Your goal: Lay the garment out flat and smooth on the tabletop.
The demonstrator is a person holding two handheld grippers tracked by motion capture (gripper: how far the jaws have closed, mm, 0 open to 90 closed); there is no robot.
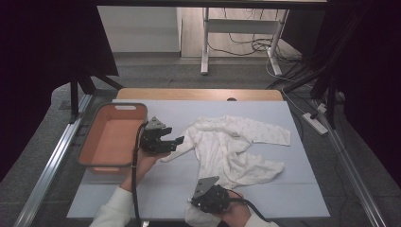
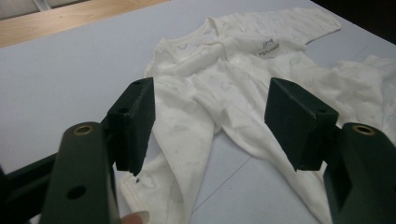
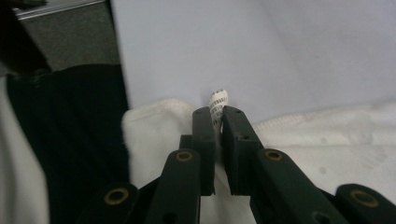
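Baby suit (image 1: 234, 144) on the table (image 1: 156, 189).
Left claw (image 2: 210, 126) spread wide over it; right claw (image 3: 218, 140) pinching its tag (image 3: 217, 106).

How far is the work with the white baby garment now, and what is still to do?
Early stage. Done: the right tongs are shut on the garment near its care label. In hand: the left tongs hang open over a leg of the garment, not gripping. Left: the garment lies crumpled on the table, and the orange bin holds nothing.
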